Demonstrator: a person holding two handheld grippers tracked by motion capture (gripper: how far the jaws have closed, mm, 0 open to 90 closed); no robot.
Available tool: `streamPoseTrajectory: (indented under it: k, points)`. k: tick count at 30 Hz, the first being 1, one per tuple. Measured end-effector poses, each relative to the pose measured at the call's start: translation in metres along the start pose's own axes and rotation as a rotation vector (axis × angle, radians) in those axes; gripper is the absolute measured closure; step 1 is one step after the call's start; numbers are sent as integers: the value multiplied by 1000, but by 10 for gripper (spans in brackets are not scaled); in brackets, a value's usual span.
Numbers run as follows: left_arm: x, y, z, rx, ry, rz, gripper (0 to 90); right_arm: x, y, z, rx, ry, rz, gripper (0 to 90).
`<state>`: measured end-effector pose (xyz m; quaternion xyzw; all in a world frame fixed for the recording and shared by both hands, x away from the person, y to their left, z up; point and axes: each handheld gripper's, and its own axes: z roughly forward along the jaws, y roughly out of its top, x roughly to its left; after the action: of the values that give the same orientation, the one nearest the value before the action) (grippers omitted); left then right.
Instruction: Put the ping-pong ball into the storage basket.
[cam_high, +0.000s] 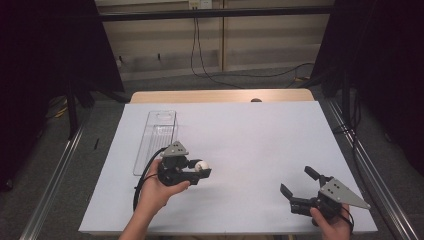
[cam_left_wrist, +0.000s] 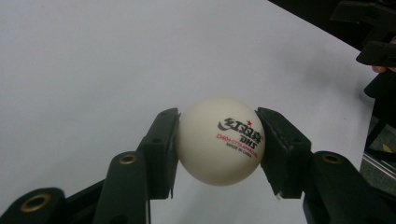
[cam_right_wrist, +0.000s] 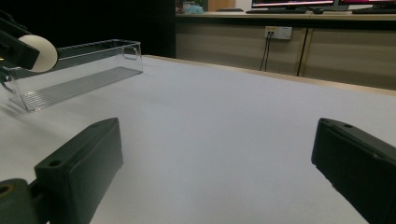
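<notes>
A white table-tennis ball (cam_left_wrist: 220, 141) with printed lettering sits clamped between the two black pads of my left gripper (cam_left_wrist: 218, 140). From above, that ball (cam_high: 201, 165) shows at the tip of the left gripper (cam_high: 201, 168), held a little over the white sheet, just right of a clear plastic tray (cam_high: 155, 141). My right gripper (cam_high: 298, 182) rests low near the table's front right corner, jaws spread wide with nothing between them. In the right gripper view the ball (cam_right_wrist: 40, 52) appears at the far left beside the clear tray (cam_right_wrist: 77, 74).
A white sheet (cam_high: 250, 145) covers the wooden table. Cables hang down the back wall (cam_high: 195, 45), and metal rails run along the floor on both sides (cam_high: 55, 175). Black curtains stand left and right.
</notes>
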<state>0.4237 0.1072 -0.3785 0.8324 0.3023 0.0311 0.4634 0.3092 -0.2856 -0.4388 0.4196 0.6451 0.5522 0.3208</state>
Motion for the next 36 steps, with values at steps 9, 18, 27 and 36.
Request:
streamPoseTrajectory:
  k: [9,18,27,36]
  points:
    - [5,1,-6,-7,2,-17,511,0,0,0,5,6,-2,16]
    - [9,2,-11,-17,21,-22,511,-1,1,0,4,8,-3,17]
    - [11,2,-12,-17,31,-26,511,0,1,1,-4,6,-5,17]
    - [15,2,-16,-17,40,-36,511,0,1,1,0,8,-10,17]
